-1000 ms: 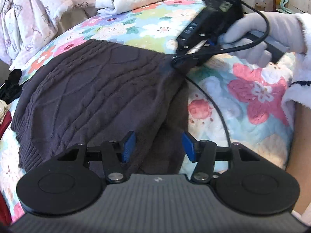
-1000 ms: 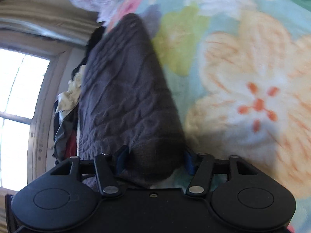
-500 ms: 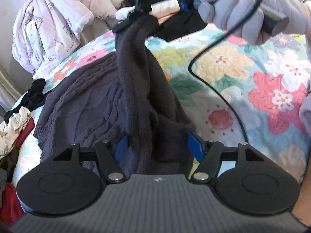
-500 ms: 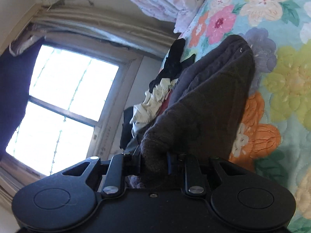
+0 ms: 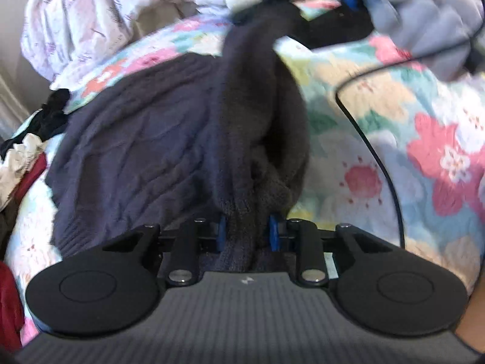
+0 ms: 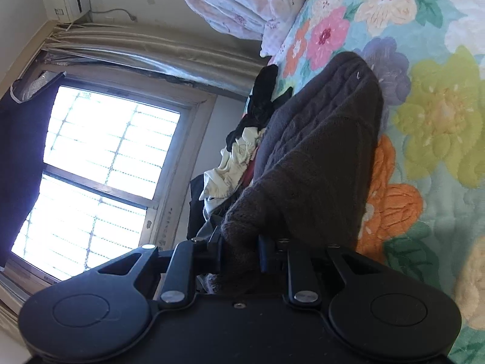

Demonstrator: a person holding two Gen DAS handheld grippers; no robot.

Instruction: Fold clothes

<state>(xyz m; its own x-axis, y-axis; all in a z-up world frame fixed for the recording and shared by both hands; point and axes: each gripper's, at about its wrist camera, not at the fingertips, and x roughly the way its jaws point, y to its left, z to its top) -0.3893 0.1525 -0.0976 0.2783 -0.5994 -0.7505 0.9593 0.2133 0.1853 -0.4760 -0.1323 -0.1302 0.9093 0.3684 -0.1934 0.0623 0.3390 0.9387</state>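
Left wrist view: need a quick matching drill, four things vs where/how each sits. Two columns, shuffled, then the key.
Things
1. dark knit sweater
2. left gripper
3. black cable
4. pink printed blanket

Places or states
A. bunched at the far end of the bed, upper left
B. runs over the floral quilt on the right
C. spread on the quilt, one edge lifted towards the gloved hand
D. shut on a fold of dark knit

Pairs: 1-C, 2-D, 3-B, 4-A
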